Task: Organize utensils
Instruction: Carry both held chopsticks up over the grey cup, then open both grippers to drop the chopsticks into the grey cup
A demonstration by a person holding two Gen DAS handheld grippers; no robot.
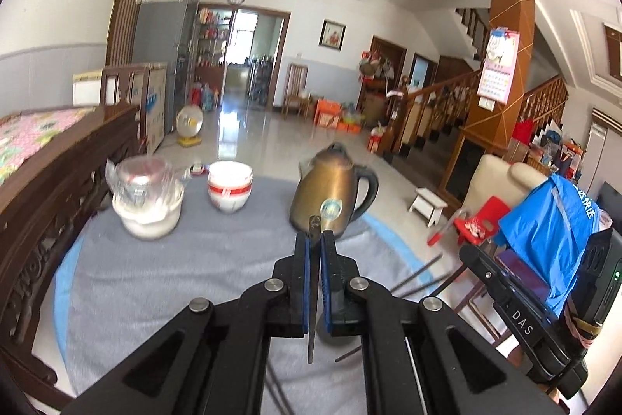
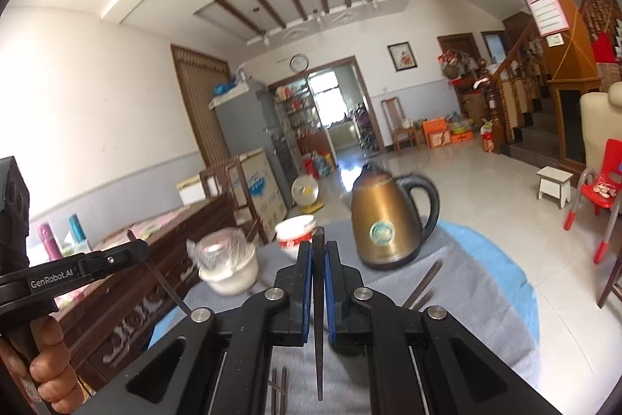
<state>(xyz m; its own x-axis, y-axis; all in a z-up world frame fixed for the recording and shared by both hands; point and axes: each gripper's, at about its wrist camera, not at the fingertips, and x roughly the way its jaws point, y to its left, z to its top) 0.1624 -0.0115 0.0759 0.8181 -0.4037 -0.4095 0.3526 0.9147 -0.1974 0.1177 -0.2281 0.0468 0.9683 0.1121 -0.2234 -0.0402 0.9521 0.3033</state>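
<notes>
Beside the bronze kettle [image 1: 330,195], on a round table under a grey cloth [image 1: 186,279], sits everything else worth noting.

Left gripper [image 1: 315,236]: blue pads pressed together on one dark chopstick [image 1: 313,298], which stands nearly upright between them, its tip level with the kettle's lower body in this view. In the right wrist view the same tool comes in from the left edge, a hand [image 2: 42,368] wrapped round its grip, a thin chopstick slanting down from its nose.

Right gripper [image 2: 318,247]: jaws likewise pinched on a second chopstick [image 2: 318,317], tapered end down, upper end left of the kettle.

Loose chopsticks [image 2: 423,284] lie on the cloth right of the kettle, near the table edge; a few more [image 2: 280,391] show below the right gripper.

Left of the kettle: a white bowl with a red band [image 1: 229,185], then a white pot [image 1: 149,212] with crinkled clear plastic on top. Both blurred.

Further left of the kettle, a carved dark wooden bench [image 1: 46,189] runs along the table.
</notes>
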